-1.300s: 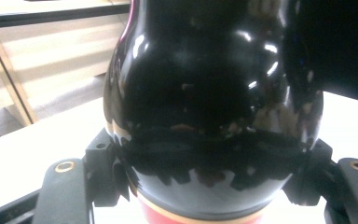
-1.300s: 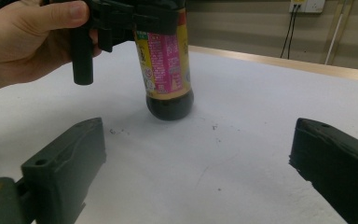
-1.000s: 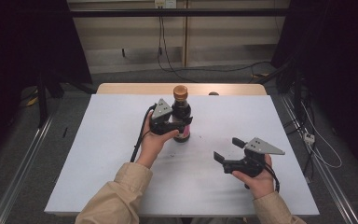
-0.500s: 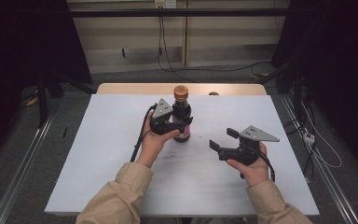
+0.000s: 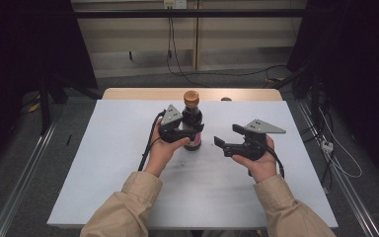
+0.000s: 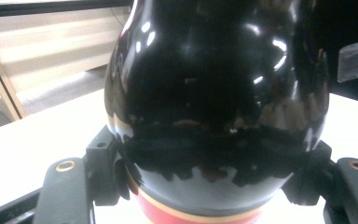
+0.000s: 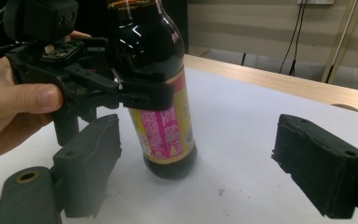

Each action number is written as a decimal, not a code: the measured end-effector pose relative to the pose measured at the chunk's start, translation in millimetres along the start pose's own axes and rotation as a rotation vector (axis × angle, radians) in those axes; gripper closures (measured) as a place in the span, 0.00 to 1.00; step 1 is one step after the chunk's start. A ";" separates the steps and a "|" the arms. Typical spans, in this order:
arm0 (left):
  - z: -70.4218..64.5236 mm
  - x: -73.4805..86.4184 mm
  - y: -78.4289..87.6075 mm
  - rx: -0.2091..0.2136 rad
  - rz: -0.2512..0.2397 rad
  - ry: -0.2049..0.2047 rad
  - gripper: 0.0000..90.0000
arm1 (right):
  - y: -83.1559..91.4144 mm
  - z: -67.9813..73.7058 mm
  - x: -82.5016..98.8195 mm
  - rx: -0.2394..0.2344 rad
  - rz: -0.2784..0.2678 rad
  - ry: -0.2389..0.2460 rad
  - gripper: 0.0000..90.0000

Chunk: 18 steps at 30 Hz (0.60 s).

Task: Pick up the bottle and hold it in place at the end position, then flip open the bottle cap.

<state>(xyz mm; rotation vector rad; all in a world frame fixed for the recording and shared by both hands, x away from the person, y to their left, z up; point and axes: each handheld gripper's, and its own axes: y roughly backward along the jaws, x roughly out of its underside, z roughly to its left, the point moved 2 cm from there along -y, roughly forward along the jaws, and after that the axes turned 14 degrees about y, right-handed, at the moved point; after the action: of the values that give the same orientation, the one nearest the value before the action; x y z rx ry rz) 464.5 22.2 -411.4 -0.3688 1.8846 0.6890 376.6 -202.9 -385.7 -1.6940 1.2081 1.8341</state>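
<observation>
Your left gripper [image 5: 193,129] has its 2 fingers [image 6: 100,170] clamped on the dark body of the bottle [image 5: 192,123], which stands upright near the middle of the white counter [image 5: 113,148], toward its far edge, with its brown cap on. Your right gripper [image 5: 225,136] hovers just beside the bottle on its right, apart from it; its 2 fingers [image 7: 91,163] have just been closing a little but stand wide apart with nothing between them.

Your bottle [image 7: 156,88] of dark glossy glass with smooth printed paper label, your right tool [image 5: 225,137] with matt black rough foam-like pads, worktop [image 5: 128,148] matt white, wooden far edge
</observation>
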 end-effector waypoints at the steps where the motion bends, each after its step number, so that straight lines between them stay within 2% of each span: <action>1: -0.2 0.5 0.0 0.001 -0.004 0.001 0.34 | -1.4 -0.2 -1.5 0.002 -0.001 0.004 0.16; 7: -0.3 0.8 -0.4 0.000 -0.004 0.007 0.34 | -7.1 -3.9 -9.3 0.024 -0.010 -0.001 0.14; 16: 0.5 1.3 -0.5 0.004 -0.002 0.029 0.33 | -13.0 -8.5 -15.8 0.024 0.005 -0.003 0.14; 18: 1.4 1.8 -0.5 0.011 0.005 0.041 0.32 | -15.7 -8.6 -18.1 0.019 0.005 0.008 0.16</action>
<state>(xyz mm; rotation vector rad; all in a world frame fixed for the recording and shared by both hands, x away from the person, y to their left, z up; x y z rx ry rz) 465.1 22.8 -413.6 -0.3742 1.9282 0.6784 397.6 -195.7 -373.2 -1.6910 1.2300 1.8147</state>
